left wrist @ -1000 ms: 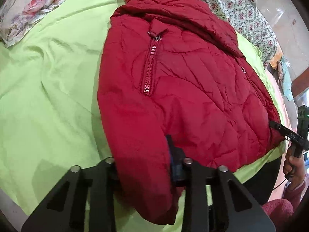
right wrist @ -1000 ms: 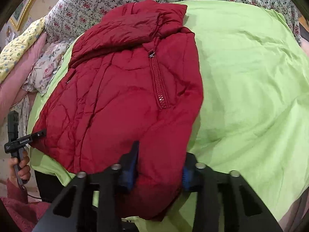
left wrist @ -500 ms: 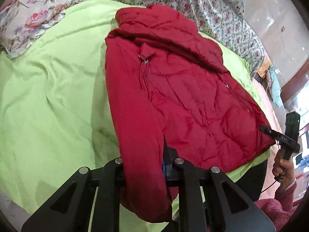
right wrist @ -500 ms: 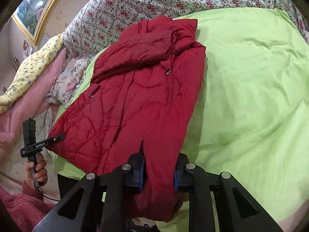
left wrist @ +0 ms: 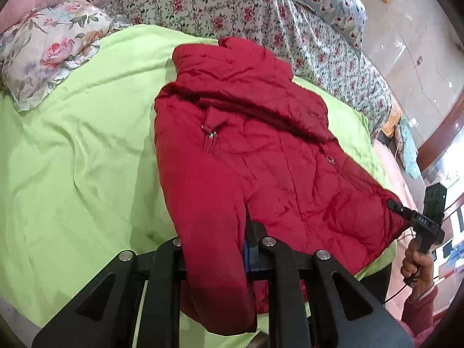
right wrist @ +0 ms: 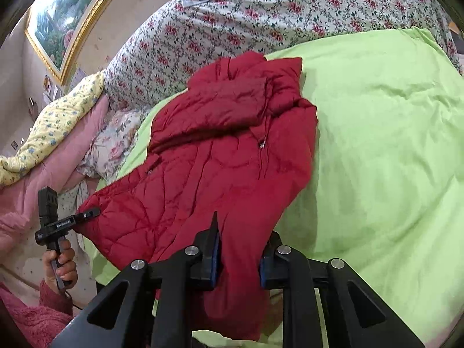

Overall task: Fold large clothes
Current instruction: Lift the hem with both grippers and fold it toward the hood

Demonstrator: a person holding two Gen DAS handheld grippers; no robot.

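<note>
A red quilted puffer jacket lies zipped, front up, on a lime green sheet, collar toward the far pillows. My left gripper is shut on the jacket's bottom hem at one corner, and the cloth is bunched between its fingers. My right gripper is shut on the other hem corner of the jacket and lifts it off the green sheet. Each gripper also shows in the other's view, at the hem's far corner: the right one and the left one.
A floral quilt and a rose-print pillow lie at the head of the bed. Pink and yellow bedding is piled beside the bed. A gold-framed picture hangs on the wall.
Both grippers have pulled back and up with the hem, so the jacket's lower part is lifted and drawn toward me. The jaws have closed tighter on the cloth.
</note>
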